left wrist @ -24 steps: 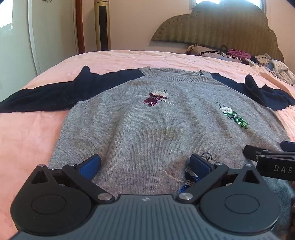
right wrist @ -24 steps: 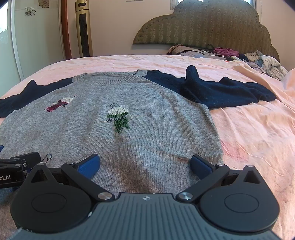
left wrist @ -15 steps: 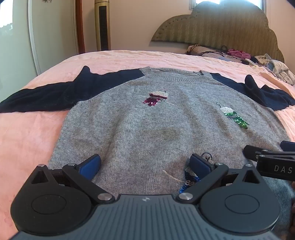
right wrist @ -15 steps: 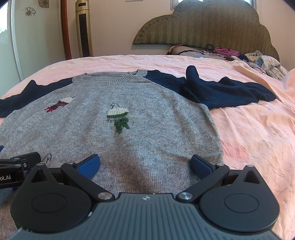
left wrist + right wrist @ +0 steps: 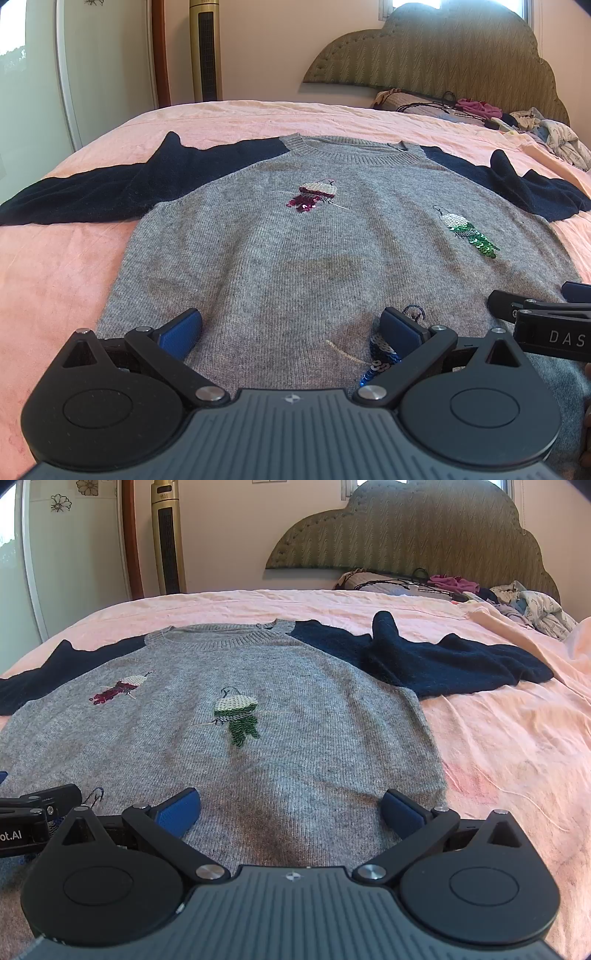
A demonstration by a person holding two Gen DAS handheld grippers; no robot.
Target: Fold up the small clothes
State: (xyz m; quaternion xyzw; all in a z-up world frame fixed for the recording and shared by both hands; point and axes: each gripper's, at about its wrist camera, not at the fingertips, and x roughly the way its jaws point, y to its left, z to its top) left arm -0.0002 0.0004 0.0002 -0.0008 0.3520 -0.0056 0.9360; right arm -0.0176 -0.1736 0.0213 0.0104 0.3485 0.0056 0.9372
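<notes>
A grey knitted sweater with navy sleeves and sequin motifs [image 5: 314, 266] lies spread face-up across the centre of the frame on a pink-sheeted bed [image 5: 55, 280], with the left gripper [image 5: 291, 325] and right gripper [image 5: 291, 805] poised over its lower hem, jaws spread wide and empty. Soft, light and limp, it would likely sag when lifted and is best pinched at the hem corners or sleeve ends. No containers are in view.

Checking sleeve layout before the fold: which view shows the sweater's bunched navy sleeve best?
The right wrist view: the bunched navy sleeve lies whole, cuff included. The left wrist view shows it cut at the frame edge.
</notes>
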